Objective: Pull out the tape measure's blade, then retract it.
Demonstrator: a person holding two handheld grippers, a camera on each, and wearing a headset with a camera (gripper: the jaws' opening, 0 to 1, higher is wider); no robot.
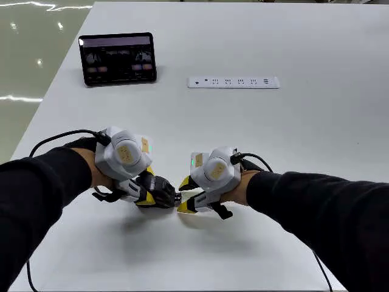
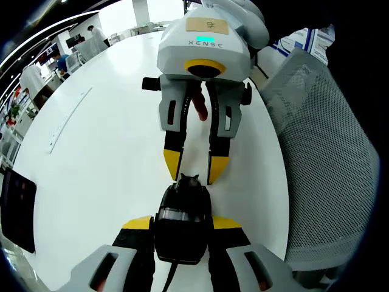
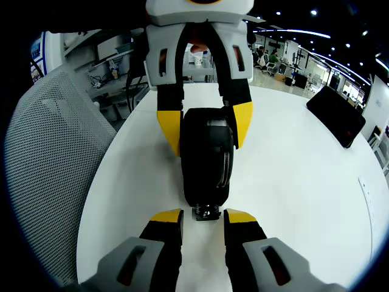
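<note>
Left gripper (image 2: 182, 224) clamps tape measure (image 2: 183, 207) (black); right gripper (image 3: 203, 219) straddles its hook (image 3: 205, 212).

I read "XENSE" on the white housing of the right hand-held gripper (image 2: 194, 169); its tan sticker (image 2: 206, 25) is illegible to me.

In the head view the housing of the left gripper (image 1: 153, 194) hides most of the tape measure (image 1: 163, 191) from me. I can't read the screen of the tablet (image 1: 117, 58); it's too small.
</note>
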